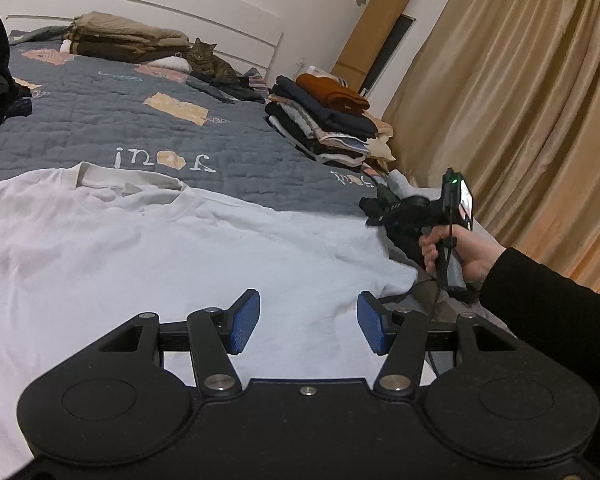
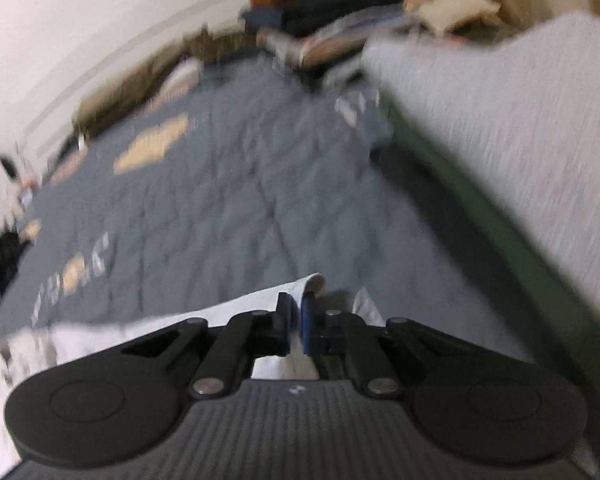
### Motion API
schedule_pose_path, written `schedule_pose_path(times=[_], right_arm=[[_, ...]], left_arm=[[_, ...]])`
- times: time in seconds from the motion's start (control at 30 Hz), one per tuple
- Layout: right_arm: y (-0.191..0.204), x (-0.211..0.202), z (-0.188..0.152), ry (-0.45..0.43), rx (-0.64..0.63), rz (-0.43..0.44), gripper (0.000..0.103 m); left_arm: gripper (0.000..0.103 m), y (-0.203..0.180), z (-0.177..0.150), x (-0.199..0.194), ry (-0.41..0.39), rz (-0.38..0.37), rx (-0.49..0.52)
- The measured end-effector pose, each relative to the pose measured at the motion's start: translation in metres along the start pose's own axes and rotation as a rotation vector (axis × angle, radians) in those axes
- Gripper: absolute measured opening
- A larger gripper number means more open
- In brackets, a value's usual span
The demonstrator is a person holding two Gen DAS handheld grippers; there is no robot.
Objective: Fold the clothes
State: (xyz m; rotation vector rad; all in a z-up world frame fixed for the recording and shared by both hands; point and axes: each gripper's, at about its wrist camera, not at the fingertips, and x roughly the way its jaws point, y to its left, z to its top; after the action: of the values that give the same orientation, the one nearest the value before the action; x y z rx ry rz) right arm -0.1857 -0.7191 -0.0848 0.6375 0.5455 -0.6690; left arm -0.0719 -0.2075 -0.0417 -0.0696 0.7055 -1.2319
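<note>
The left gripper (image 1: 308,322) hovers half-open over the white shirt (image 1: 160,248) spread on the bed (image 1: 100,120). The right gripper (image 2: 296,320) pinches the shirt's edge; that thin bite could slip, dropping the fold crooked.
</note>
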Motion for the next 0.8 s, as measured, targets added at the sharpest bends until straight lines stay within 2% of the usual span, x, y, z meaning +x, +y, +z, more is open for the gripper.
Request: schedule_pose_path(times=[0.1,0.27,0.37,0.47,0.6,0.67,0.73,0.8], right_arm=[[0.002,-0.002,0.014,-0.074,0.002,0.011,0.004],[0.019,0.018,0.016,-0.119,-0.125,-0.040,0.006],[0.026,0.031,0.012,-0.099,-0.205,-0.139,0.009],[0.015,0.021,0.015,-0.049,-0.146,-0.156,0.017],[0.002,-0.019,0.006,-0.030,-0.073,-0.068,0.028],[0.006,-0.041,-0.011,-0.025,-0.064,0.011,0.035],[0.011,-0.059,-0.030,-0.013,-0.060,0.093,0.038],[0.019,-0.068,-0.048,0.022,-0.078,0.138,0.039]], left_arm=[[0.054,0.001,0.000,-0.001,-0.007,-0.002,0.001],[0.053,0.004,0.000,0.001,0.001,0.006,-0.001],[0.053,0.004,0.000,0.001,0.006,0.005,0.003],[0.053,0.003,0.001,0.000,0.004,-0.003,0.005],[0.053,0.001,0.000,-0.004,-0.002,-0.012,0.007],[0.053,0.000,0.001,-0.005,-0.007,-0.015,0.005],[0.053,-0.002,0.001,-0.006,-0.011,-0.020,0.007],[0.053,-0.005,0.000,-0.007,-0.013,-0.026,0.012]])
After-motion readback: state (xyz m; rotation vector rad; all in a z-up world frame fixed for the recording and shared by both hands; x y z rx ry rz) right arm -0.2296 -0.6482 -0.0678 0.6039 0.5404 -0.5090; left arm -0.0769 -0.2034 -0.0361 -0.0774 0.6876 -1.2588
